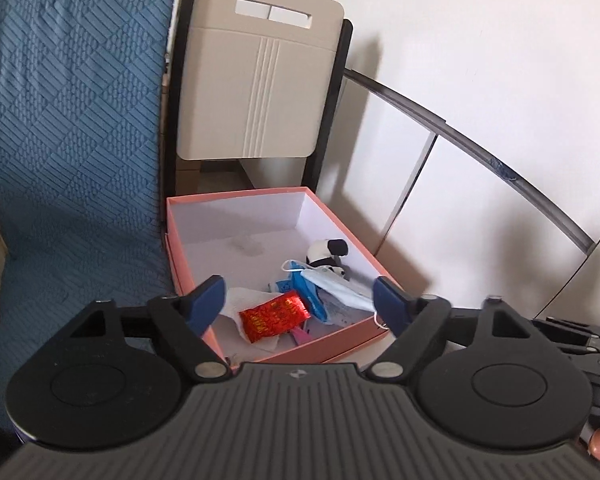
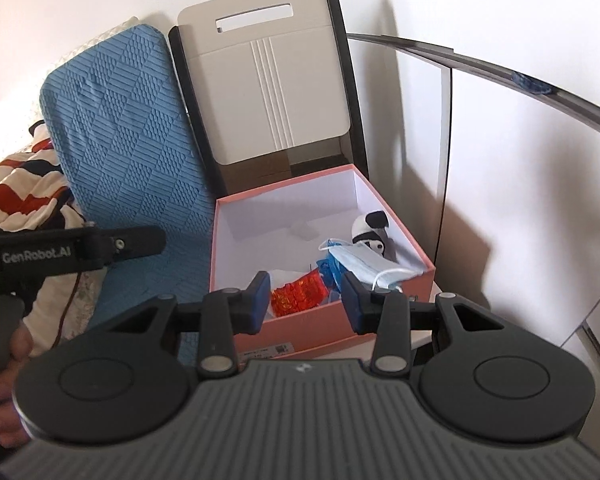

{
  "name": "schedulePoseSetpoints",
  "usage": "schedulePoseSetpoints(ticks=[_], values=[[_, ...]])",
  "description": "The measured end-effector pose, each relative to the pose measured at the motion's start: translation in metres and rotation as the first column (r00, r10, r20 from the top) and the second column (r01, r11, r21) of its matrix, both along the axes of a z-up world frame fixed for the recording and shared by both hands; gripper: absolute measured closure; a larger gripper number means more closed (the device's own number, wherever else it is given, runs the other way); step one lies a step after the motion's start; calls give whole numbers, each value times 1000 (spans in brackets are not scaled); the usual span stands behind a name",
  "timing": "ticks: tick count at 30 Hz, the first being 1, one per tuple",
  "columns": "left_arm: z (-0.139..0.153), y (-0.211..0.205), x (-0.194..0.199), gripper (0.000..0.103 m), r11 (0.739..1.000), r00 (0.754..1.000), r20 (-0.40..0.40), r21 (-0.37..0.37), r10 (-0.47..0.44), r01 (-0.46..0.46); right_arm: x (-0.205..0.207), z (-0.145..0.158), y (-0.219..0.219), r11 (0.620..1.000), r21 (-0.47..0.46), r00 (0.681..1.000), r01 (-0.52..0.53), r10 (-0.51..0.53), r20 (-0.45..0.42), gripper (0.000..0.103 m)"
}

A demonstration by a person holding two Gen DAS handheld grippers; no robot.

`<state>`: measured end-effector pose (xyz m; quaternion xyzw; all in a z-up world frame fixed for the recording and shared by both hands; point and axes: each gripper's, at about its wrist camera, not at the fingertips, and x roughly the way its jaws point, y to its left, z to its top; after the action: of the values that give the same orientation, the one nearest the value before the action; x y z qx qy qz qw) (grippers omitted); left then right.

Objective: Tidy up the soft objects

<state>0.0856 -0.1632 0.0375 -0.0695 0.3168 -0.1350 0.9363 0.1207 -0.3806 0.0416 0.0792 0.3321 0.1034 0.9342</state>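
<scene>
1. White walls (image 1: pixel 480 40) closed off the space ahead of the left gripper (image 1: pixel 300 300) in its own wrist view, with a beige folding chair (image 1: pixel 256 80) leaning straight ahead and a blue quilted cushion (image 1: pixel 72 120) to its left.
2. Just beyond the left gripper's fingertips sat an open pink box (image 1: pixel 180 248). Its blue-padded fingers (image 1: pixel 208 300) stood wide apart and held nothing.
3. Inside the box, between and past the fingers, lay a red foil packet (image 1: pixel 274 314) on white tissue (image 1: pixel 240 300), a blue face mask (image 1: pixel 336 290) to its right, and a black-and-white plush toy (image 1: pixel 326 254) further off near the right wall of the box.
4. At the lower right edge of that view a fingertip showed beside the dark body of the other tool.
5. White wall panels (image 2: pixel 520 160) stood to the right of the right gripper (image 2: pixel 304 300) in its wrist view, the beige chair (image 2: pixel 268 80) ahead and the blue cushion (image 2: pixel 128 140) ahead to the left, with a striped red, white and dark cloth (image 2: pixel 24 192) further left.
6. The right gripper's fingers (image 2: pixel 258 300) were parted moderately, empty, hovering in front of the near wall of the pink box (image 2: pixel 312 328).
7. Beyond them lay the red packet (image 2: pixel 298 290), the face mask (image 2: pixel 368 266) with an ear loop draped over the right rim, and the plush toy (image 2: pixel 370 232) behind it.
8. Far to the left, the left gripper's black handle (image 2: pixel 60 252) appeared, gripped by a hand (image 2: pixel 4 364).
</scene>
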Motion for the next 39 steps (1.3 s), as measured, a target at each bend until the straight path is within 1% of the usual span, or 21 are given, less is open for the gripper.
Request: schedulePoseSetpoints(ticks=[3, 7, 9, 10, 11, 13, 15, 17, 18, 20, 23, 26, 30, 39], values=[[-4, 7, -9, 4, 1000, 1000, 4, -2, 1, -1, -9, -2, 2, 1000, -7, 1000, 13, -13, 18, 61], [-9, 15, -19, 0, 1000, 1000, -13, -3, -13, 13, -16, -3, -2, 999, -4, 999, 41, -41, 7, 61], [-8, 20, -27, 0, 1000, 1000, 9, 8, 3, -3, -18, -2, -2, 999, -22, 999, 46, -45, 11, 55], [-8, 21, -30, 0, 1000, 1000, 16, 11, 8, -8, -19, -1, -2, 999, -26, 999, 46, -45, 16, 48], [-7, 23, -33, 0, 1000, 1000, 20, 15, 12, -12, -21, 0, -1, 999, -24, 999, 43, -42, 23, 46], [-5, 26, -37, 0, 999, 999, 23, 15, 33, -34, -23, 3, -1, 1000, -17, 999, 24, -23, 35, 45], [-5, 28, -40, 0, 998, 998, 20, 14, 54, -55, -25, 6, 1, 1000, -26, 999, 14, -13, 41, 36], [-3, 30, -43, 0, 997, 997, 19, 11, 76, -77, -28, 8, 2, 1000, -26, 999, 8, -7, 51, 17], [-3, 31, -45, 0, 996, 996, 19, 10, 83, -83, -30, 10, 2, 1000, -25, 999, 3, -2, 54, 13], [-4, 33, -46, 0, 996, 996, 8, 13, 91, -92, -32, 12, 3, 999, -36, 998, 11, -9, 58, 0], [-4, 35, -48, 0, 995, 995, 0, 22, 96, -96, -36, 14, 5, 999, -48, 996, 26, -22, 81, 0], [-3, 38, -50, 0, 994, 995, 0, 19, 103, -103, -36, 13, 5, 999, -36, 997, 32, -29, 70, 0], [-2, 42, -52, 0, 993, 993, -3, 27, 114, -114, -35, 11, 10, 998, -60, 998, 26, -23, 63, 0], [2, 49, -57, 0, 990, 991, 8, 39, 134, -134, -32, 12, 16, 999, -54, 998, -5, 8, 54, 0]])
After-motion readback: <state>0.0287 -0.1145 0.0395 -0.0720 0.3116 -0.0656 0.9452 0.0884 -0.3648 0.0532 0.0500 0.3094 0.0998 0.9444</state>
